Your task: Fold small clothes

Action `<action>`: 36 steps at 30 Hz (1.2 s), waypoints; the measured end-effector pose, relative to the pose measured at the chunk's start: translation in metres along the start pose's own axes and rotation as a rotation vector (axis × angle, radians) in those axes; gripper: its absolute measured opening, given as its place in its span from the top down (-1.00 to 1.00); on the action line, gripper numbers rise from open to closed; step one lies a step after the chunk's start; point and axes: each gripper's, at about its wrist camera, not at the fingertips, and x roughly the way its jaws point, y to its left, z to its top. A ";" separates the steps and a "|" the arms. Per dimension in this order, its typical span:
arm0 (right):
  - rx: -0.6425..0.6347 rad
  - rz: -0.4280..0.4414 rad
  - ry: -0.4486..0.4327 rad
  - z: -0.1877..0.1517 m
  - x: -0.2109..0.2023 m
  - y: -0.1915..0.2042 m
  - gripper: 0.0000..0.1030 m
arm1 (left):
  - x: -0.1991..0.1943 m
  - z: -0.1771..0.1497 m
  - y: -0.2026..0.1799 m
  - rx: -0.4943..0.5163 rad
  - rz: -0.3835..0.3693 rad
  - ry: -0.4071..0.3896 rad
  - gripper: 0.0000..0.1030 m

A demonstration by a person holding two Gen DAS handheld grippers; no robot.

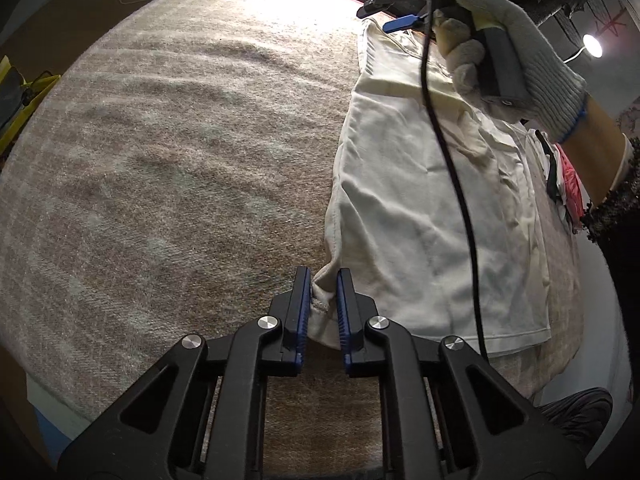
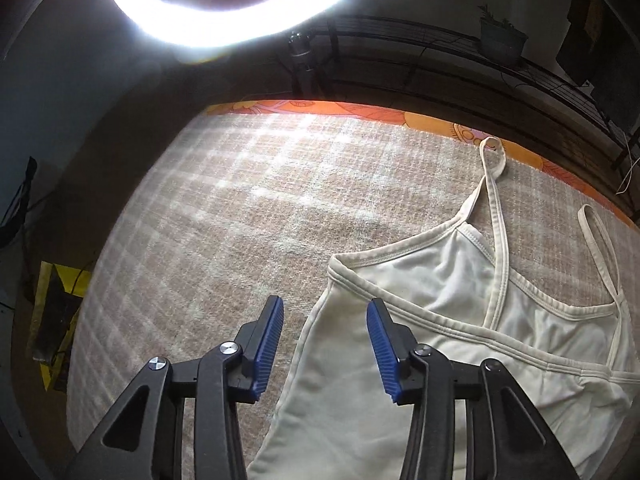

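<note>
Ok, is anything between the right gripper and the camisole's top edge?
Nothing visible. The right gripper is open over the white camisole, its side edge lying between the fingers. The left gripper pinches the hem corner.

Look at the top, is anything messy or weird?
Nothing is torn or spilled. The white camisole lies mostly flat on the checked blanket, but one strap crosses slantwise over the neckline, and the fabric is wrinkled near the right gripper.
</note>
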 end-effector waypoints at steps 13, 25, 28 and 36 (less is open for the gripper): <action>-0.025 -0.060 0.045 0.014 0.021 0.006 1.00 | -0.014 -0.004 0.002 0.005 -0.027 -0.038 0.96; 0.013 0.038 -0.029 0.016 0.010 -0.008 1.00 | -0.023 -0.003 -0.018 0.048 -0.068 -0.062 0.97; 0.019 0.062 -0.044 0.015 0.001 -0.016 1.00 | -0.028 -0.004 -0.034 0.096 -0.081 -0.079 0.97; 0.062 0.119 -0.110 0.005 -0.040 -0.059 1.00 | -0.038 -0.013 -0.076 0.215 -0.124 -0.091 0.97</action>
